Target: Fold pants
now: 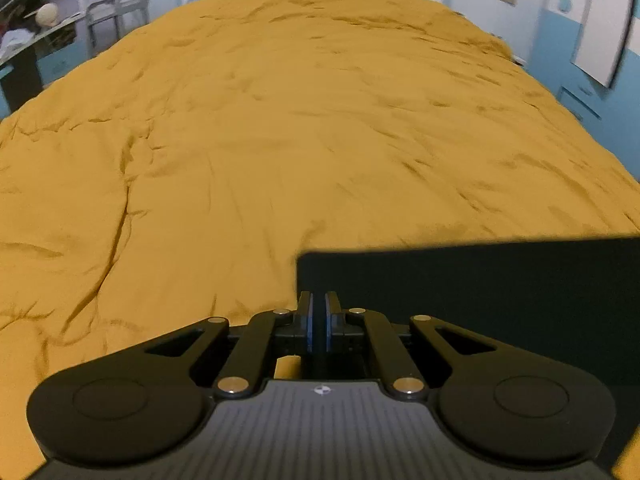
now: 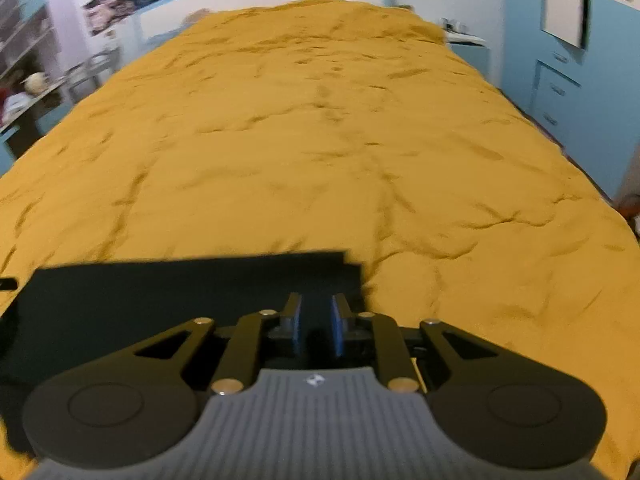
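Pants: the dark pants (image 1: 480, 292) lie flat on the mustard bedspread (image 1: 280, 140) near its close edge, showing as a neat rectangle with a straight far edge and square corners.
Where they sit: in the left wrist view they fill the lower right; in the right wrist view the same pants (image 2: 180, 292) fill the lower left, so they lie between the two tools.
Left gripper: the left gripper (image 1: 319, 320) is at the left corner of the pants, its blue pads nearly touching; whether cloth is pinched between them I cannot tell.
Right gripper: the right gripper (image 2: 316, 320) is over the right end of the pants, with a clear gap between its pads and nothing visibly held, so it looks released.
Done so far: judging by the tidy, compact outline, at least one fold seems to be made already, with edges lined up.
Left to do: possibly one more fold to make the bundle smaller, or only a final smoothing and letting go; the layers cannot be counted because the cloth is too dark.
Bedspread: wrinkled, otherwise bare around the pants.
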The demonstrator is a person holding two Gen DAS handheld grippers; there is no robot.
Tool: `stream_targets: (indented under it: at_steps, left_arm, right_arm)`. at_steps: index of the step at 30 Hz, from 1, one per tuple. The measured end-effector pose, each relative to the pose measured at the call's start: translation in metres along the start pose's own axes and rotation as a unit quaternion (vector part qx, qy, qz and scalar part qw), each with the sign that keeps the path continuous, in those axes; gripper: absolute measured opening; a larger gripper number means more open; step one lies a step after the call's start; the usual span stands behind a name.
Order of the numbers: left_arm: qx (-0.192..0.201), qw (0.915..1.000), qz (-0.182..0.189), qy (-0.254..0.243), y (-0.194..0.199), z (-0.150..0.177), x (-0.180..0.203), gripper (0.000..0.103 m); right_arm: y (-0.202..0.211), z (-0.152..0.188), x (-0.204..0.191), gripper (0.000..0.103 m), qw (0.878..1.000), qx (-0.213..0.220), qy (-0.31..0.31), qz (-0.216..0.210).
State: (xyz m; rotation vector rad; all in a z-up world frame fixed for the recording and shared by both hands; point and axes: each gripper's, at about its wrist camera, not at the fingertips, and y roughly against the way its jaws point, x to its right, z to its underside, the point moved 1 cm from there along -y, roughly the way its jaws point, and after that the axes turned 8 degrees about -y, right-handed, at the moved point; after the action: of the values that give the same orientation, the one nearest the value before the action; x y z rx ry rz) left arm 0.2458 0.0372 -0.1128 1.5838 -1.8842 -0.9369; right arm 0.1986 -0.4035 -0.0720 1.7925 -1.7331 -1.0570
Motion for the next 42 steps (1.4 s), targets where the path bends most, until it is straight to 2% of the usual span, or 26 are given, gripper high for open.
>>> stream_targets:
  at_steps: [2, 5, 7, 12, 15, 19, 23, 25, 28, 30, 35, 38, 42]
  left_arm:
    - [0.002, 0.9999, 0.011, -0.013, 0.018, 0.008, 0.005, 0.006]
    - [-0.003, 0.9993, 0.018, -0.034, 0.04, 0.025, 0.015, 0.006]
    - [-0.013, 0.9986, 0.021, -0.047, 0.047, 0.04, 0.021, 0.006]
    - [-0.035, 0.9971, -0.002, -0.068, 0.05, 0.075, 0.031, 0.006]
    - [-0.043, 0.9976, -0.005, -0.055, 0.049, 0.087, 0.028, 0.006]
    - [-0.041, 0.9984, -0.006, -0.039, 0.059, 0.092, 0.022, 0.006]
    - [-0.011, 0.9999, 0.001, -0.001, 0.079, 0.088, 0.013, 0.009]
    - [0.011, 0.9994, 0.011, 0.03, 0.086, 0.082, 0.005, 0.018]
    - [0.018, 0.9969, 0.029, 0.071, 0.081, 0.072, -0.006, 0.032]
    - [0.016, 0.9932, 0.048, 0.105, 0.07, 0.069, -0.014, 0.048]
    - [-0.011, 0.9725, 0.1, 0.21, 0.029, 0.07, -0.042, 0.049]
    - [-0.025, 0.9614, 0.123, 0.245, 0.009, 0.078, -0.052, 0.052]
    - [-0.025, 0.9487, 0.152, 0.276, -0.005, 0.084, -0.057, 0.053]
  right_arm:
    - [0.009, 0.013, -0.015, 0.027, 1.0, -0.004, 0.025, -0.004]
    - [0.021, 0.035, -0.031, 0.032, 0.999, -0.009, 0.054, -0.003]
    - [0.028, 0.05, -0.034, 0.032, 0.998, -0.018, 0.054, 0.0]
    - [0.041, 0.086, -0.036, 0.032, 0.998, -0.037, 0.054, 0.007]
    - [0.046, 0.103, -0.037, 0.032, 0.997, -0.04, 0.061, 0.012]
    - [0.055, 0.11, -0.041, 0.032, 0.997, -0.035, 0.063, 0.014]
    - [0.067, 0.109, -0.053, 0.032, 0.997, -0.017, 0.071, -0.001]
    - [0.069, 0.106, -0.06, 0.032, 0.997, -0.013, 0.073, -0.011]
    - [0.068, 0.101, -0.069, 0.032, 0.997, -0.008, 0.072, -0.023]
    - [0.066, 0.098, -0.075, 0.032, 0.997, -0.004, 0.074, -0.028]
    - [0.056, 0.088, -0.089, 0.032, 0.996, -0.001, 0.078, -0.043]
    - [0.049, 0.082, -0.097, 0.031, 0.995, 0.003, 0.083, -0.049]
    - [0.036, 0.077, -0.103, 0.027, 0.995, 0.002, 0.087, -0.053]
